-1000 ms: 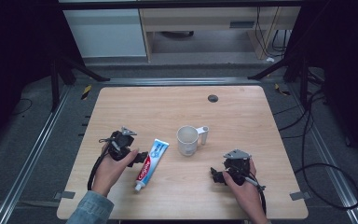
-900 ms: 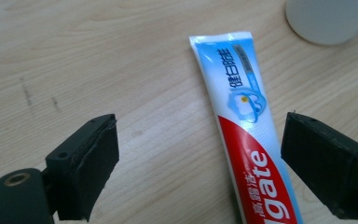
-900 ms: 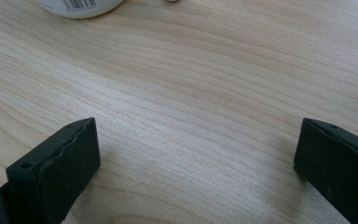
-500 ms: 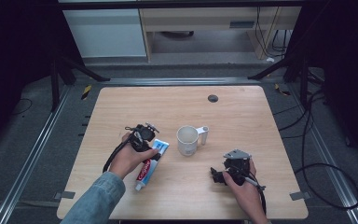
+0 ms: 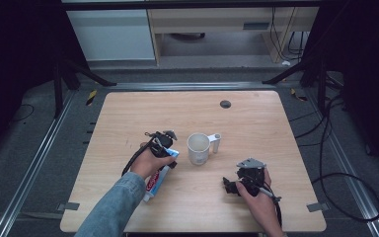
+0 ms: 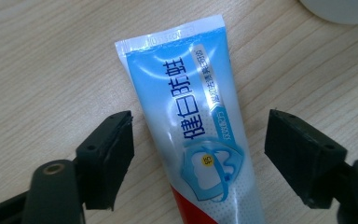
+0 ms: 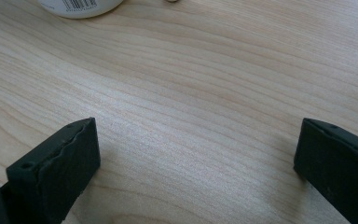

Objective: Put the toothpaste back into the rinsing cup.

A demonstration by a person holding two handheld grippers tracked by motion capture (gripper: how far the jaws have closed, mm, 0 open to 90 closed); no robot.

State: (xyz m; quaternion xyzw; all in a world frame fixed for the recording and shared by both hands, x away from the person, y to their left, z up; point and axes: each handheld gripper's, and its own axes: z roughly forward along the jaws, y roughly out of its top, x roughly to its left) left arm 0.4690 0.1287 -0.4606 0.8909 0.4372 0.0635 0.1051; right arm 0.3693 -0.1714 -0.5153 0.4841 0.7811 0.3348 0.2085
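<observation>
Left gripper view: the toothpaste tube (image 6: 200,130) is seen lying flat on the table (image 6: 42,70), between the jaws of the left gripper (image 6: 200,158), with a gap left on each side, so nothing is gripped yet. The jaws have just been closing around it. In the high view the tube (image 5: 159,177) lies just left of the white mug (image 5: 198,148), partly covered by the left gripper (image 5: 162,144) and the hand.

Risks, as judged: the tube is soft and slick, so it could be squashed or squeezed out sideways if the jaws are shut too hard; because the tube runs at a slant to the jaws, it could be pinched off-centre and twisted on lifting. The mug could be knocked, being close by.

The right gripper (image 7: 196,158) is held wide over bare table, nothing between its jaws.

Compared with a second ago, the left gripper is now seen moved from beside the tube to over it; the right gripper (image 5: 242,181) is unchanged.
</observation>
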